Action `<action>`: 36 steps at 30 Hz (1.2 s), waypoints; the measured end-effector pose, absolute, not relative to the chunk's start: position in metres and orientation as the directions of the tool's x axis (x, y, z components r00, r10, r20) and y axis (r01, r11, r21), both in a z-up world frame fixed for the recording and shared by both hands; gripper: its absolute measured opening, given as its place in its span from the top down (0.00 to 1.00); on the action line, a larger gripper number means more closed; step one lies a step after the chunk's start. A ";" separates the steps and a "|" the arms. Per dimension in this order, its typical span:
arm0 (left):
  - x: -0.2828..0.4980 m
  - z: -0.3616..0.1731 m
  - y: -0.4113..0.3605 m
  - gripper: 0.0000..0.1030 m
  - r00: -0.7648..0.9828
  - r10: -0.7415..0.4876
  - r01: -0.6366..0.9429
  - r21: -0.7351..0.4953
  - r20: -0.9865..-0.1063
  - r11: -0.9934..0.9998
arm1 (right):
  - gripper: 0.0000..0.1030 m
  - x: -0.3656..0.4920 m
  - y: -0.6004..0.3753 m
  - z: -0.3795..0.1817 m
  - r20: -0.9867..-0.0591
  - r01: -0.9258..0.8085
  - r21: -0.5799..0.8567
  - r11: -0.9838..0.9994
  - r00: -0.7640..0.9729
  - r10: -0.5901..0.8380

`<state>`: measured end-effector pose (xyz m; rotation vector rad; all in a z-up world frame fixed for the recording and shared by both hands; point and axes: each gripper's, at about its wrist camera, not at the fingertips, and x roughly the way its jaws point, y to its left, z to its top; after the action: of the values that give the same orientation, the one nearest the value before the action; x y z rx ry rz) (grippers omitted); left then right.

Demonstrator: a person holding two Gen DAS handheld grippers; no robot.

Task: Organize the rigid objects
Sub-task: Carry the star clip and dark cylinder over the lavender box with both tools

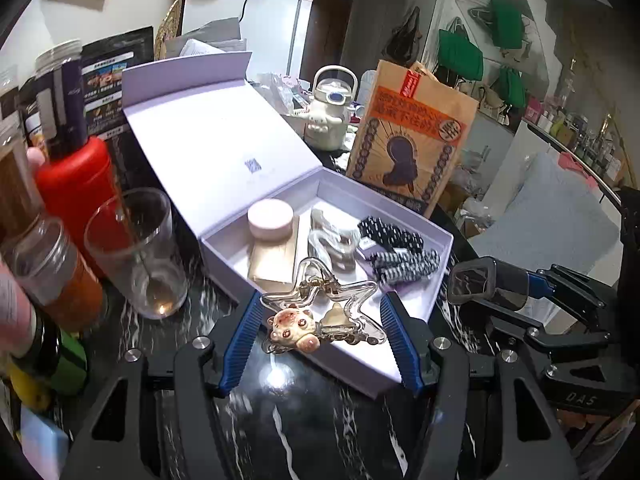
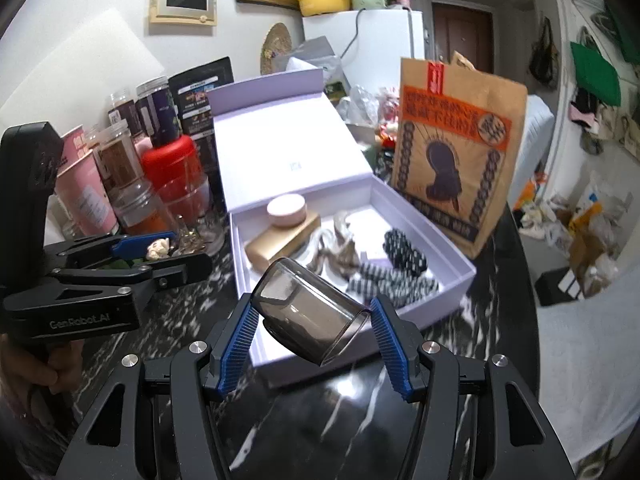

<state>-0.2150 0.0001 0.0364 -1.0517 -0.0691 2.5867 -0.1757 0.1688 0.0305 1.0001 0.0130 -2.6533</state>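
So the left gripper [image 1: 322,334] has its jaws fairly wide but closed onto a clear star-shaped hair clip [image 1: 320,300] with a little cat charm [image 1: 290,328] on it; the blue pads press the star's outer points on both sides. It hangs right over the near edge of the open lavender box [image 1: 416,224], which sits on the dark marble tabletop [image 1: 280,432].

Over on the right gripper [image 2: 310,320], the jaws are about as wide and clamp a smoky transparent cup [image 2: 308,312], tilted with its open mouth facing down toward the camera. That one is also over the box's near edge, near its front corner.

Inside the box: a pink round jar [image 1: 270,220] on a gold case [image 1: 272,260] toward the left wall, a couple of clear claw clips [image 1: 332,240] in the middle, and black-and-white patterned clips [image 1: 400,252] by the right wall. The near part of the box floor looks bare.

Room-wise it's tight on the left: an empty glass [image 1: 136,252], a red bottle [image 1: 76,188] and spice jars [image 1: 52,264] crowd the tabletop's left edge just beside the box. A brown paper bag [image 1: 412,144] stands at the box's far right corner. The lid [image 1: 212,140] leans open at the back. Dark tabletop is free in front, under both grippers.
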 end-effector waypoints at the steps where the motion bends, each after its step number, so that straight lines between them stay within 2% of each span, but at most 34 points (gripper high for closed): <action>1: -0.219 0.038 0.000 0.41 -0.666 0.336 -0.299 -0.174 -0.666 -0.938 | 0.44 -0.181 0.169 0.033 -0.643 0.288 0.097 -0.953 -0.713 -0.281; 16: -0.275 0.060 0.006 0.41 -0.713 0.308 -0.291 -0.134 -0.630 -0.947 | 0.44 -0.236 0.182 0.054 -0.607 0.279 0.076 -0.957 -0.749 -0.267; 20: -0.287 0.061 0.017 0.41 -0.735 0.274 -0.298 -0.068 -0.620 -0.952 | 0.44 -0.249 0.185 0.059 -0.595 0.261 0.049 -0.964 -0.767 -0.239; 23: -0.297 0.059 0.023 0.41 -0.725 0.290 -0.317 -0.072 -0.625 -0.946 | 0.44 -0.257 0.188 0.061 -0.588 0.243 0.030 -0.969 -0.780 -0.214; 29: -0.309 0.058 0.033 0.41 -0.738 0.261 -0.308 -0.034 -0.623 -0.951 | 0.44 -0.274 0.202 0.059 -0.582 0.209 0.074 -0.975 -0.785 -0.212; 36: -0.323 0.045 0.038 0.41 -0.719 0.258 -0.301 -0.045 -0.645 -0.953 | 0.44 -0.291 0.211 0.050 -0.590 0.174 0.134 -0.976 -0.777 -0.220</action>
<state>-0.3234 0.0379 0.0445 -0.9854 0.0898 2.6610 -0.2908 0.2109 0.0497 0.9344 -0.1064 -2.7772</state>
